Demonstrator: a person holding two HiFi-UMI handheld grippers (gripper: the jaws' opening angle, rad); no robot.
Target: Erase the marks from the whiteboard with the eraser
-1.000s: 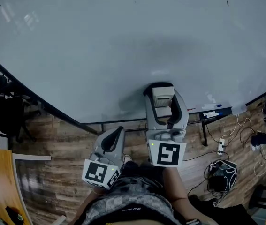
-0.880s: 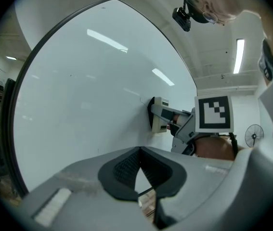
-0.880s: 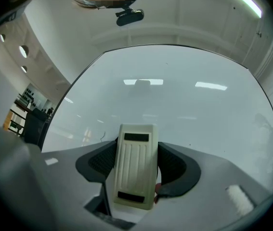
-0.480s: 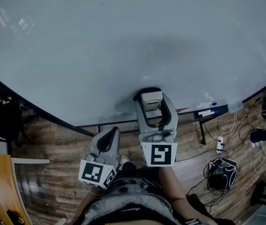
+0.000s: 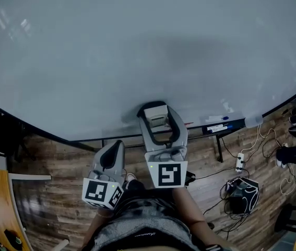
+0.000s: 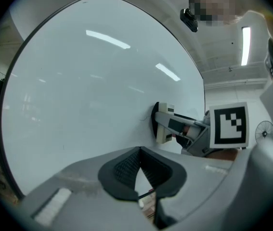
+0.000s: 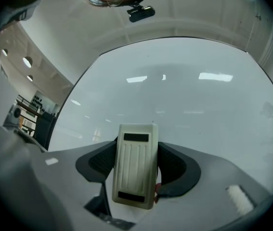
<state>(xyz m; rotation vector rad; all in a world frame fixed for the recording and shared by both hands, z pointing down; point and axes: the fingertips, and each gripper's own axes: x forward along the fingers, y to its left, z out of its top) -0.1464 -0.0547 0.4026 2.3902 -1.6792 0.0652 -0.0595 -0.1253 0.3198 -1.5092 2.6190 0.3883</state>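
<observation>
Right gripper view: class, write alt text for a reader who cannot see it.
The right gripper clamps a cream ribbed eraser between its dark jaws. Behind it a whiteboard fills most of the view, reflecting ceiling lights.

Light grey moulded plastic all over the left gripper [image 5: 118, 144] and the right gripper [image 5: 156, 110], smooth rounded shells, nothing fancy. Black rubbery pads [image 6: 126, 170] lining the jaws, with a fine mesh-like texture. White left cube [image 5: 102, 192] at the back end, black square marker on each visible face; same deal with the right cube [image 5: 168, 174]. Tiny green light [image 5: 151, 167] just above that one. Grey speckled clothing [image 5: 137, 226] below, with a dark band across it lower down.
</observation>
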